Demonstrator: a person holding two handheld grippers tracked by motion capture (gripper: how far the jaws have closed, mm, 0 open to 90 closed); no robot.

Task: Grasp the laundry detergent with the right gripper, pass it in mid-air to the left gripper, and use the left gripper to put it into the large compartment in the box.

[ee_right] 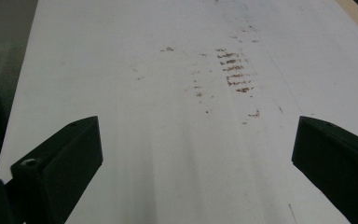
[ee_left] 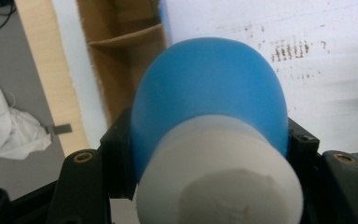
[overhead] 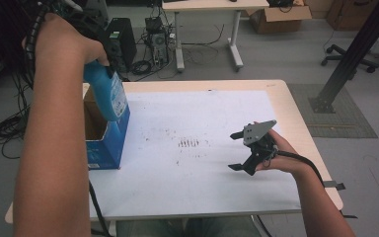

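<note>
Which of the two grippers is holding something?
The left gripper: its fingers clamp a blue bottle above the open box. The right gripper is open and empty.

So the bottle (ee_left: 209,98) is bright blue with a white cap (ee_left: 219,182), and its label (overhead: 119,98) looks pale bluish-white. The box (overhead: 109,145) is blue outside, plain brown cardboard inside. Both tongs are black, left tongs (ee_left: 209,154) and right tongs (ee_right: 191,158). The desk (overhead: 296,118) is light wood under a white sheet (overhead: 202,182) smudged with brownish specks and short dashes.
</note>
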